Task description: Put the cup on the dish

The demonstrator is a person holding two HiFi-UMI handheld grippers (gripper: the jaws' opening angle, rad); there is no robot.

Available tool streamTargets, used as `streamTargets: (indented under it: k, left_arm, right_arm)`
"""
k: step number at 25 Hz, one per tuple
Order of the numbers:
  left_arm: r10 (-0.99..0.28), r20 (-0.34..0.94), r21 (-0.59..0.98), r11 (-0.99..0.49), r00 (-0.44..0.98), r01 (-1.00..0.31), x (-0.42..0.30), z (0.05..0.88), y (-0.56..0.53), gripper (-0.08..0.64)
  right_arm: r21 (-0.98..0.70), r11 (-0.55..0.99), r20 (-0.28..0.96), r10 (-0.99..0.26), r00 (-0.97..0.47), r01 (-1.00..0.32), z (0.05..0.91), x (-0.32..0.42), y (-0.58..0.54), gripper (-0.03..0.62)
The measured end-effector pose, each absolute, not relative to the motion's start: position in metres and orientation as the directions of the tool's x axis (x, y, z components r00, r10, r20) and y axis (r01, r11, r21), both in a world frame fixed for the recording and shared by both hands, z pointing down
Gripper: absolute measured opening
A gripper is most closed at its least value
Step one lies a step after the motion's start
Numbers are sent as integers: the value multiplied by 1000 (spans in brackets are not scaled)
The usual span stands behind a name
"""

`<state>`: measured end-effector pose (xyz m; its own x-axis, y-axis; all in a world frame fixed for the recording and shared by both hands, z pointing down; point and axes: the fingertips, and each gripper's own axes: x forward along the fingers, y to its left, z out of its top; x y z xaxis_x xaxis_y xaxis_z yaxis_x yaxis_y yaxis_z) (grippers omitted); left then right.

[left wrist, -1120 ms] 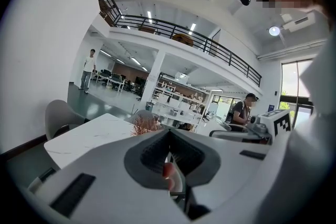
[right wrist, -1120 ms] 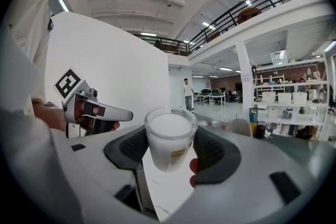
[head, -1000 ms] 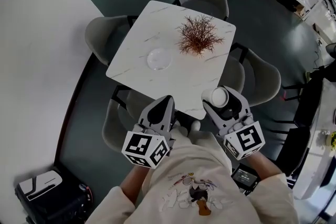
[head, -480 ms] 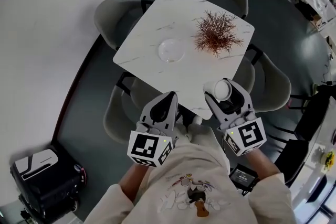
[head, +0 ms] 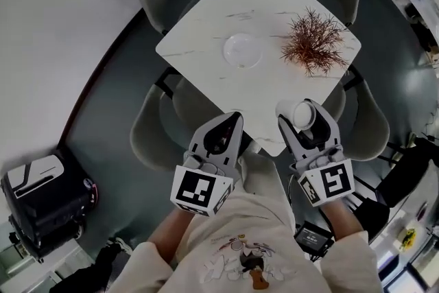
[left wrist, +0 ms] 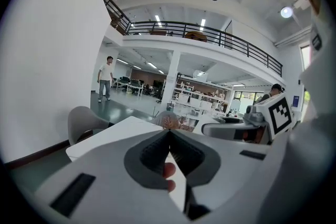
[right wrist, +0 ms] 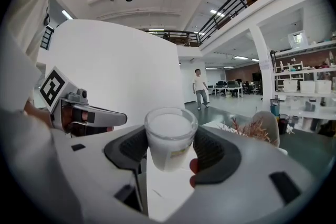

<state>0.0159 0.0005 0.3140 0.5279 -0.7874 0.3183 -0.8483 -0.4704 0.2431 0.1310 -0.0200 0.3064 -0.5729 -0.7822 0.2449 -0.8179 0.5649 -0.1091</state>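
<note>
The cup point(right wrist: 169, 136) is held upright, pinched in the right gripper point(head: 304, 113) by the counter's point(head: 199, 31) near corner; the dish point(head: 243, 50) is seen ahead and leftward, well apart; the left gripper point(head: 233, 119), pressed together on nothing, is slightly nearer it.
</note>
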Motion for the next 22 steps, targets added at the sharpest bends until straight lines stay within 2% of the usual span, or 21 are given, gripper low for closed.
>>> streamTargets:
  k: [12,22]
  left_arm:
    - [-809,364,275,-379,461,-883,-10,367,-33,3]
    - [-826,339,273,-372,450,-887,-22,401,-58,3]
  right_arm:
    - [-93,622,285,-731,-620,-777,357,102,-55,268]
    - [-96,616,307,-729,-612,-782,403,89,-85,268]
